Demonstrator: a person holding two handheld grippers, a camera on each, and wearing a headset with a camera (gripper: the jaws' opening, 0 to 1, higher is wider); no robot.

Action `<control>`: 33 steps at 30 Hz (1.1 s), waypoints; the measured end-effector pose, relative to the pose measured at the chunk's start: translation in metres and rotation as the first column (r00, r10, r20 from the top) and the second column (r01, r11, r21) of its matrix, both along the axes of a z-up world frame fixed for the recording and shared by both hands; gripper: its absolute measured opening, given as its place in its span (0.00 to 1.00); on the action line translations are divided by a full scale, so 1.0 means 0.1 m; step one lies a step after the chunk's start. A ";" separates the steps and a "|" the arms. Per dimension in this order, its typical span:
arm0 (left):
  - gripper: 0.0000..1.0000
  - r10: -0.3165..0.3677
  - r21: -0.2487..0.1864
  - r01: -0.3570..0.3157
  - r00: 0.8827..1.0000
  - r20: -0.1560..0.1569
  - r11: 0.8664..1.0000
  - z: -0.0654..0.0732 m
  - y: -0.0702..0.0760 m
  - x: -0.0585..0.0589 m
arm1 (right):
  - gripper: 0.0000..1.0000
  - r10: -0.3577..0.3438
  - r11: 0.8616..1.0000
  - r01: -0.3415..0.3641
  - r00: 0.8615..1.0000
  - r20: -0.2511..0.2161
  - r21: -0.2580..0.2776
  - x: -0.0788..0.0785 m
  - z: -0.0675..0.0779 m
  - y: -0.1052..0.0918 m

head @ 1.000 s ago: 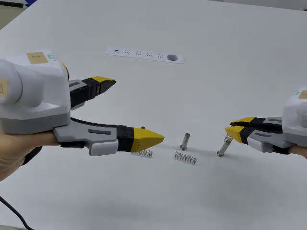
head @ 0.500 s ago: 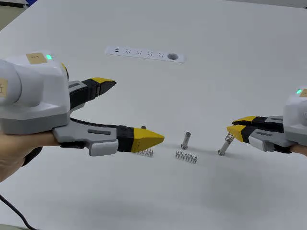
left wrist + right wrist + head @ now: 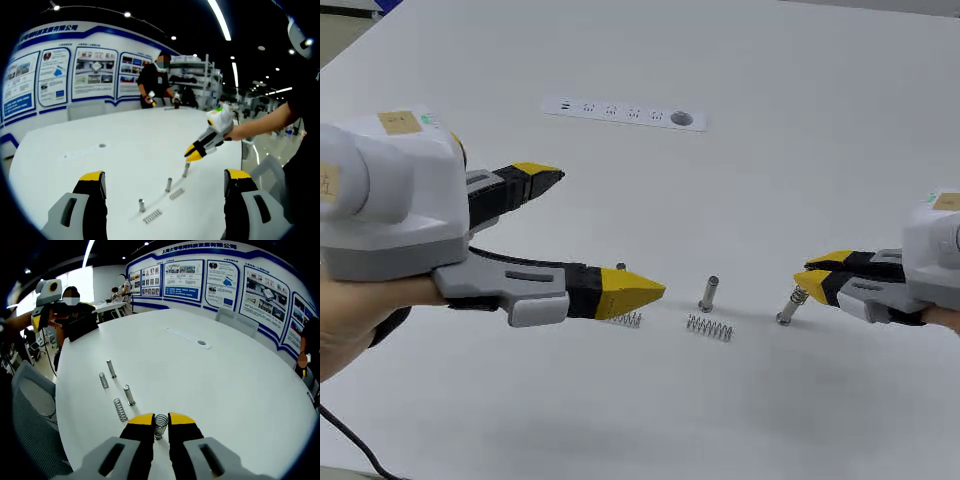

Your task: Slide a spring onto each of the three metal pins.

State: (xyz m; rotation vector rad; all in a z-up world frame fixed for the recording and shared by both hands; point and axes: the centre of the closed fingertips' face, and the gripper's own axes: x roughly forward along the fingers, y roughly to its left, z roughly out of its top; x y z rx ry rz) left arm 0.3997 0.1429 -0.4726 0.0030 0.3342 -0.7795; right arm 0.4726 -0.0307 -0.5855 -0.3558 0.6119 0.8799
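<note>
Barely begun: my right claw (image 3: 812, 278) clenches a coiled steel spring (image 3: 799, 296) on the right silver metal pin (image 3: 786, 314); left claw (image 3: 611, 232) gapes; middle pin (image 3: 707, 294) and left pin (image 3: 141, 205) bare.

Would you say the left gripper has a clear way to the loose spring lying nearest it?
Probably yes: the left gripper is open, and the spring lies close ahead with nothing in between.

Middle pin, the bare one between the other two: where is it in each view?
Head view: middle pin, lower centre.
Left gripper view: middle pin, low centre, between the jaws.
Right gripper view: middle pin, left of centre, above the jaws.
Shared landmark: loose spring lying right beside it in all three.
</note>
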 end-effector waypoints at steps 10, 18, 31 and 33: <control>1.00 0.007 0.005 -0.007 1.000 -0.004 1.000 0.00 0.02 0.02 | 0.11 -0.004 0.999 0.003 1.000 -0.004 -0.031 0.01 -0.15 0.02; 1.00 0.002 0.021 -0.002 1.000 -0.008 1.000 -0.01 0.02 0.01 | 0.11 0.009 0.997 -0.009 1.000 0.002 -0.072 0.00 -0.28 0.02; 1.00 0.000 0.033 0.001 1.000 -0.015 0.999 -0.03 0.03 -0.03 | 0.11 -0.009 0.998 0.009 1.000 -0.004 -0.070 0.01 -0.39 0.00; 1.00 -0.001 0.034 0.002 1.000 -0.013 0.999 -0.02 0.02 -0.03 | 0.12 -0.012 0.997 0.012 1.000 -0.003 -0.072 0.01 -0.39 0.00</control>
